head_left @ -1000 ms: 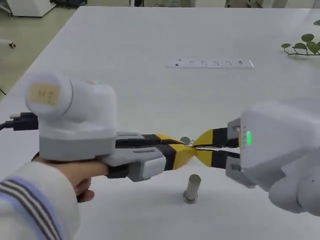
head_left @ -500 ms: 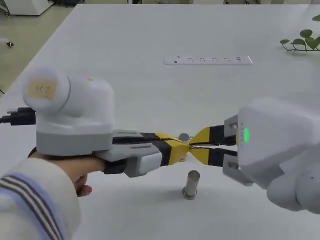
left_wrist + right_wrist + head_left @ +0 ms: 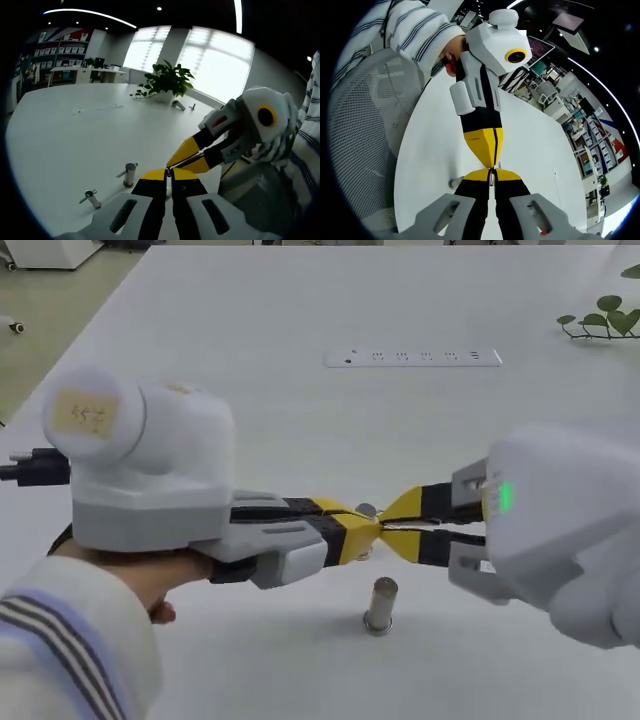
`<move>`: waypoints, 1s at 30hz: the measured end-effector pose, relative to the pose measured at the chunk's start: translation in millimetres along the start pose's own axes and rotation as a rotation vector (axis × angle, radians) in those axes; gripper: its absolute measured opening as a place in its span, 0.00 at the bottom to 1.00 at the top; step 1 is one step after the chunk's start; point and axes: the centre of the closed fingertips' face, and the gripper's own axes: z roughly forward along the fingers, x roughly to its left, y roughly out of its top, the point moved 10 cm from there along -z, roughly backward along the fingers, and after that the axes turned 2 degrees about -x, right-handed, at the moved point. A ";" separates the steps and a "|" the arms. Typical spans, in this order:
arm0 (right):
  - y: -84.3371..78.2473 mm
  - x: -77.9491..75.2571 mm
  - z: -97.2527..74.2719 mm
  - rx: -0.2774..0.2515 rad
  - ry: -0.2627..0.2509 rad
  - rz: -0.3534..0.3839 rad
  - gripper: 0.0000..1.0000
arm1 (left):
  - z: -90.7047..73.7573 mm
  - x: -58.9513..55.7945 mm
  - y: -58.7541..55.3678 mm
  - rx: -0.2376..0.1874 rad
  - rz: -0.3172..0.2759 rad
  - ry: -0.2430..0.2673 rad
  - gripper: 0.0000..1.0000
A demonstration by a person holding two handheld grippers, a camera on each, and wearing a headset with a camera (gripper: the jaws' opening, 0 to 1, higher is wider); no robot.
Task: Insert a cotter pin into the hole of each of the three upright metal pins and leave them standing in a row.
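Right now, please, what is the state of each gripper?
Left gripper: shut; whether it pinches anything cannot be told.
Right gripper: shut on a thin wire, apparently the cotter pin.

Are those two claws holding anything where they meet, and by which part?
Seemingly a thin cotter pin: the right gripper pinches one end, the left gripper the other. It is too small to be sure.

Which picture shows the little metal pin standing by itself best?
The head view: the whole metal pin stands upright, nothing covering it. The right gripper view catches just a bit of it beside its jaw. The left gripper view shows two other pins holding cotter pins.
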 end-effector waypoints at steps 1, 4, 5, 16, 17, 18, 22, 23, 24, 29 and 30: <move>-0.2 0.1 -0.3 -0.004 0.003 0.007 0.00 | 0.0 -0.2 0.2 0.004 -0.001 -0.002 0.00; -0.2 0.8 -0.7 -0.006 0.007 0.004 0.00 | 0.0 -0.7 0.3 0.009 0.001 -0.004 0.00; -0.1 1.2 -0.7 -0.006 0.011 0.000 0.00 | 0.2 -0.9 0.1 0.013 -0.003 -0.005 0.00; -7.4 1.0 -0.8 -0.028 0.046 0.104 0.10 | -3.5 -0.8 -1.0 0.047 0.097 -0.001 0.00; -8.4 0.6 -0.7 -0.032 0.051 0.119 0.12 | -3.6 -1.7 -0.9 0.046 0.119 -0.010 0.00; -9.8 0.0 -1.0 -0.036 0.052 0.135 0.12 | -3.8 -2.9 -0.8 0.045 0.144 -0.023 0.00; -14.3 -0.8 -1.3 -0.044 0.063 0.185 0.13 | -3.9 -6.0 -0.4 0.048 0.218 -0.052 0.00; -15.1 -1.0 -1.5 -0.046 0.063 0.197 0.12 | -4.0 -7.2 -0.8 0.049 0.224 -0.057 0.00; -16.3 -1.1 -2.3 -0.049 0.063 0.208 0.12 | -4.0 -7.8 -0.6 0.050 0.229 -0.062 0.00; -19.7 -0.5 -4.9 -0.067 0.072 0.265 0.10 | -4.2 -10.6 0.3 0.041 0.277 -0.090 0.00; -19.8 0.6 -5.5 -0.079 0.082 0.289 0.09 | -4.2 -10.7 0.3 0.042 0.279 -0.090 0.00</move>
